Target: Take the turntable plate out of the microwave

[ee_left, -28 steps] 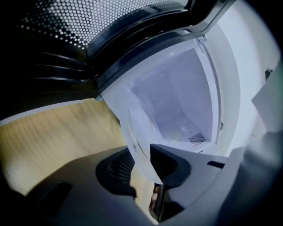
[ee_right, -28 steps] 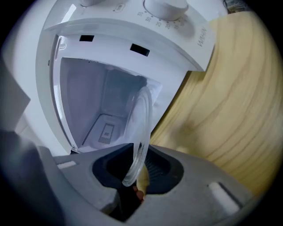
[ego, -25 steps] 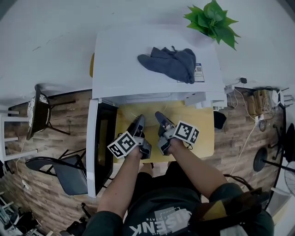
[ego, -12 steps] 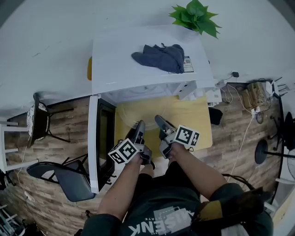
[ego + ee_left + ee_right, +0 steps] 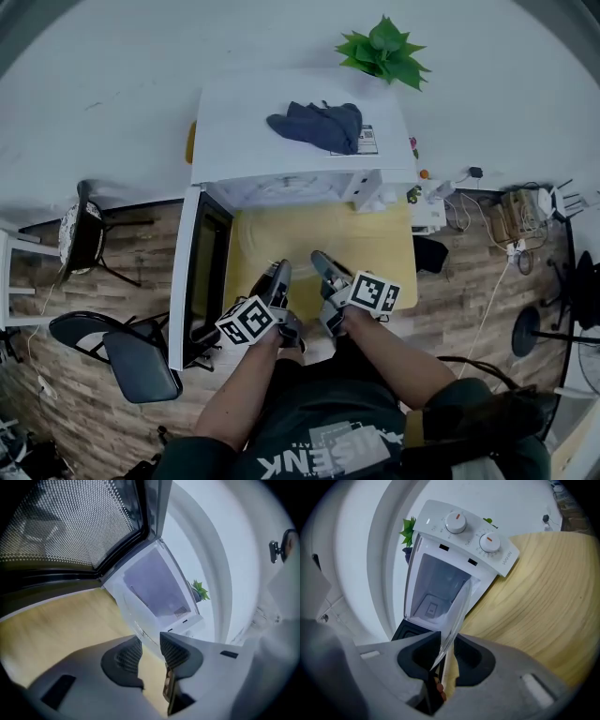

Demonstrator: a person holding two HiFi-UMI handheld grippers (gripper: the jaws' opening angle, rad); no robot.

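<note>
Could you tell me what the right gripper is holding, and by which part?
The clear glass turntable plate, pinched at its near rim by the right gripper.

The right gripper has its dark grey pads closed on the rim of a clear glass turntable plate, which shows edge-on and rises between them; the jaws have just eased slightly apart. Beyond stands a white microwave with two round dials, its cavity open and its black door swung out at the lower left. A pale round wooden table spreads to the right. A green leafy plant shows behind the microwave.
</note>
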